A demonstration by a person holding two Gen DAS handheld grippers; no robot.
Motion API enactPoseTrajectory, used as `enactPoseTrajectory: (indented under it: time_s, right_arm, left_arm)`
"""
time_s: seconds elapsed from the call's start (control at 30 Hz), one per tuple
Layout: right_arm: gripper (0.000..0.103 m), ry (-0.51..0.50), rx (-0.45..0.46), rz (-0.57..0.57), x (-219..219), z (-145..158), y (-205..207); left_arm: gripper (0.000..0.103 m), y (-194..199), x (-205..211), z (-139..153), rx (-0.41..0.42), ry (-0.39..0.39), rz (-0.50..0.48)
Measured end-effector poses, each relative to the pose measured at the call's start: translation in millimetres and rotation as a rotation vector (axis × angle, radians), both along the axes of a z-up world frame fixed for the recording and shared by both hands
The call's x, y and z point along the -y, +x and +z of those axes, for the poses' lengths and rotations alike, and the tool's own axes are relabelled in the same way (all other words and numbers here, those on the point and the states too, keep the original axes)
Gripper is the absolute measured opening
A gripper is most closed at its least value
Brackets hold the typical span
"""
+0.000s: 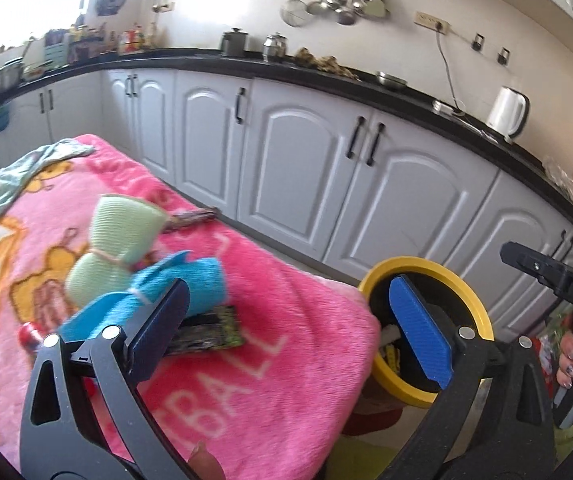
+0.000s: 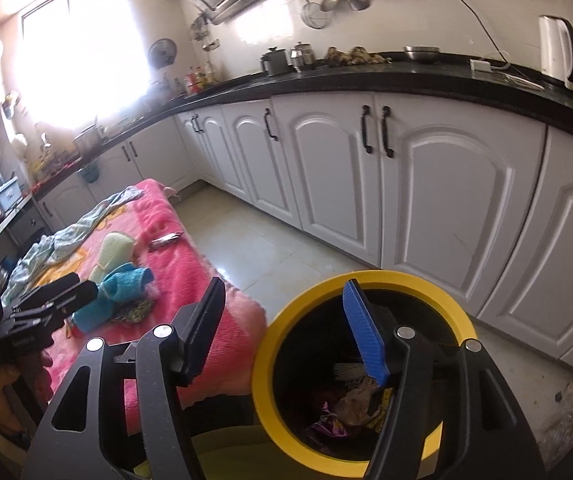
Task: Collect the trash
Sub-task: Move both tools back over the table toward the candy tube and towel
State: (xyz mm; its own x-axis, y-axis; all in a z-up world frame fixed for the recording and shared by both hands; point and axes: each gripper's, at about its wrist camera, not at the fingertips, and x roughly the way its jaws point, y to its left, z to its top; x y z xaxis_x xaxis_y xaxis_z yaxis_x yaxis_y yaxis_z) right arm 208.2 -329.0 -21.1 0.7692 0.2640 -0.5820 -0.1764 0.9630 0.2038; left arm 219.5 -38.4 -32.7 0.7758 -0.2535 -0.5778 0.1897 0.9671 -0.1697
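Observation:
A yellow-rimmed bin (image 1: 418, 262) stands off the corner of a pink blanket (image 1: 286, 360). In the right wrist view the bin (image 2: 406, 280) holds crumpled wrappers (image 2: 350, 400). My left gripper (image 1: 290, 332) is wide open over the blanket's corner, with nothing between its pads. A dark green wrapper (image 1: 210, 332) lies just beyond its left finger, under a blue cloth bundle (image 1: 190, 280). My right gripper (image 2: 284, 336) is open and empty; its blue pad hangs over the bin's mouth. Another wrapper (image 2: 164, 240) lies at the blanket's far edge.
A pale green bundle (image 1: 122, 236), a light cloth (image 1: 6, 184) and a small red thing (image 1: 30, 336) also lie on the blanket. White cabinets (image 2: 446, 184) under a black counter (image 2: 366, 76) run behind, with tiled floor (image 2: 270, 252) between.

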Motion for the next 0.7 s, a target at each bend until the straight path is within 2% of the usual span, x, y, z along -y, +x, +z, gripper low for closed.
enactPoseTrajectory:
  time_s: [0.27, 0.7]
  right_arm:
    - [0.061, -0.038, 0.018, 0.070, -35.3, 10.1, -6.0]
    - [0.065, -0.081, 0.023, 0.195, -95.4, 14.9, -14.9]
  left_arm:
    - [0.092, -9.6, -43.4, 9.3, 0.021, -0.038, 0.090]
    - [0.092, -21.8, -90.7, 14.0, 0.032, -0.081, 0.190]
